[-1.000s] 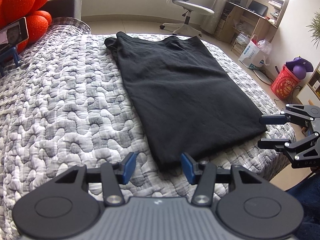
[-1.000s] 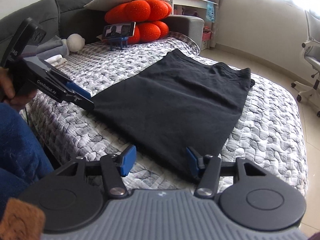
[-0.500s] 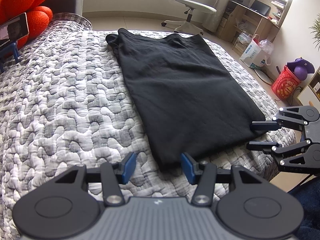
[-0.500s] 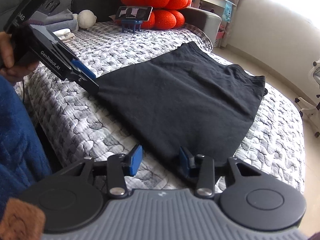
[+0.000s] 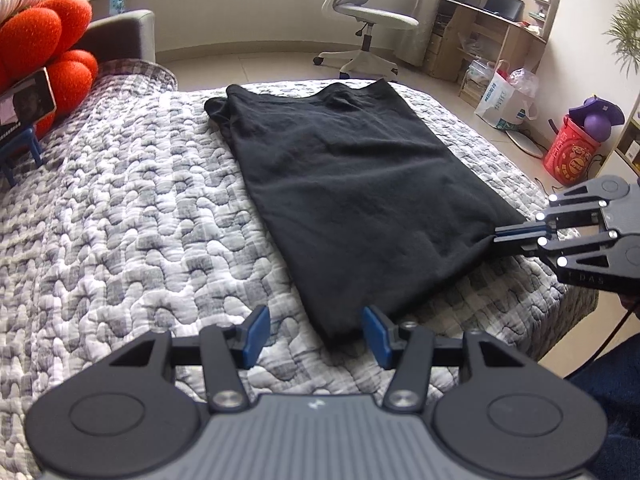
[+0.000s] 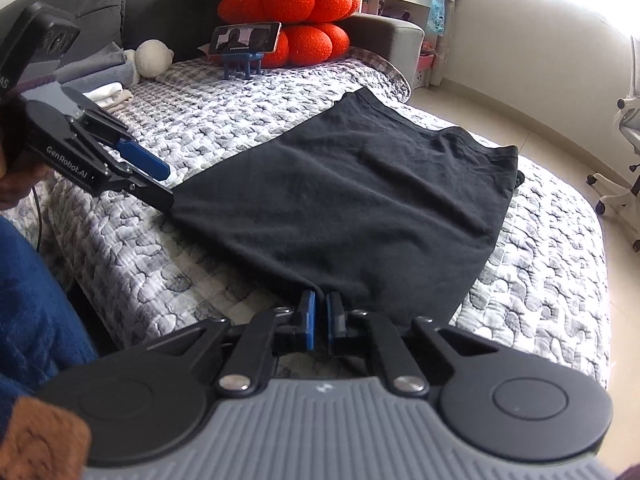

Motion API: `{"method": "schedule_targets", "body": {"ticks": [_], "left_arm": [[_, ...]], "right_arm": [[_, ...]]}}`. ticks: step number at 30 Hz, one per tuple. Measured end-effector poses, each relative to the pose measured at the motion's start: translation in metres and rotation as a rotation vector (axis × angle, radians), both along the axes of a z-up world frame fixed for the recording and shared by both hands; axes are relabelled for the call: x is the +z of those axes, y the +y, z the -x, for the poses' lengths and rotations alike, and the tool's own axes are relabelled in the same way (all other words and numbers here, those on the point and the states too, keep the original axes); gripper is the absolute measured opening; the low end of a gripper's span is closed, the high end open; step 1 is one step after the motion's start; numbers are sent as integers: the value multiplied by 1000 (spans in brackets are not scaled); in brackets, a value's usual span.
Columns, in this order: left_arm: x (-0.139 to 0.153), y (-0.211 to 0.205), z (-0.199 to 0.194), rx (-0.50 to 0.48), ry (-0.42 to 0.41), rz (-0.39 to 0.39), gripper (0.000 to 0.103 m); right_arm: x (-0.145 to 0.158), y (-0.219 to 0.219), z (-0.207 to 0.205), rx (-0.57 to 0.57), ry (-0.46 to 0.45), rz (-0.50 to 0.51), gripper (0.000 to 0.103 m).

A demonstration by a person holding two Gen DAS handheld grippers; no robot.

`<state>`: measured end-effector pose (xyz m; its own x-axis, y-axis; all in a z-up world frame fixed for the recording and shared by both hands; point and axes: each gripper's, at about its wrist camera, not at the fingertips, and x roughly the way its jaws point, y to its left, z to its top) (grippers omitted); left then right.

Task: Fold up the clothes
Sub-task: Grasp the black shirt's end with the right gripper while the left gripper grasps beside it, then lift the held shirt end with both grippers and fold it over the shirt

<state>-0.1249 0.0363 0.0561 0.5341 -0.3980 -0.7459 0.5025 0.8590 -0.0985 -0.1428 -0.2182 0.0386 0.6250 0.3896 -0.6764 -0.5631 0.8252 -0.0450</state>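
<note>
A black garment (image 5: 352,200) lies flat on the grey quilted bed (image 5: 120,220), folded to a long rectangle. My left gripper (image 5: 316,332) is open, and the garment's near left corner lies between its blue pads (image 5: 256,332) without being pinched. In the right wrist view the left gripper (image 6: 166,184) reaches in from the left at that corner of the garment (image 6: 340,200). My right gripper (image 6: 320,314) is shut on the garment's near right corner, the cloth pinched between its pads. The left wrist view shows the right gripper (image 5: 496,238) clamped on that corner at the bed's edge.
Orange cushions (image 5: 40,40) and a phone on a blue stand (image 5: 24,100) sit at the bed's head. Folded laundry and a plush toy (image 6: 152,58) lie by the sofa back. An office chair (image 5: 368,20), a desk, a bag (image 5: 504,100) and a red bucket (image 5: 572,152) stand beyond the bed.
My right gripper has closed its jaws onto the garment's near right corner. The left gripper has stayed open around the other corner.
</note>
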Motion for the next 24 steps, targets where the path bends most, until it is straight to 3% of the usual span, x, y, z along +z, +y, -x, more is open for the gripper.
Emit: {"method": "schedule_targets", "body": {"ticks": [6, 12, 18, 20, 24], "left_arm": [[11, -23, 10, -135, -80, -6, 57], [0, -55, 7, -240, -129, -60, 63], [-17, -77, 11, -331, -166, -193, 58], [-22, -79, 13, -336, -190, -235, 51], [-19, -71, 5, -288, -189, -229, 11]], "right_arm": [[10, -4, -15, -28, 18, -52, 5], [17, -3, -28, -48, 37, -89, 5], [19, -10, -36, -70, 57, -143, 5], [20, -11, -36, -71, 55, -160, 5], [18, -13, -33, -64, 45, -167, 5]]}}
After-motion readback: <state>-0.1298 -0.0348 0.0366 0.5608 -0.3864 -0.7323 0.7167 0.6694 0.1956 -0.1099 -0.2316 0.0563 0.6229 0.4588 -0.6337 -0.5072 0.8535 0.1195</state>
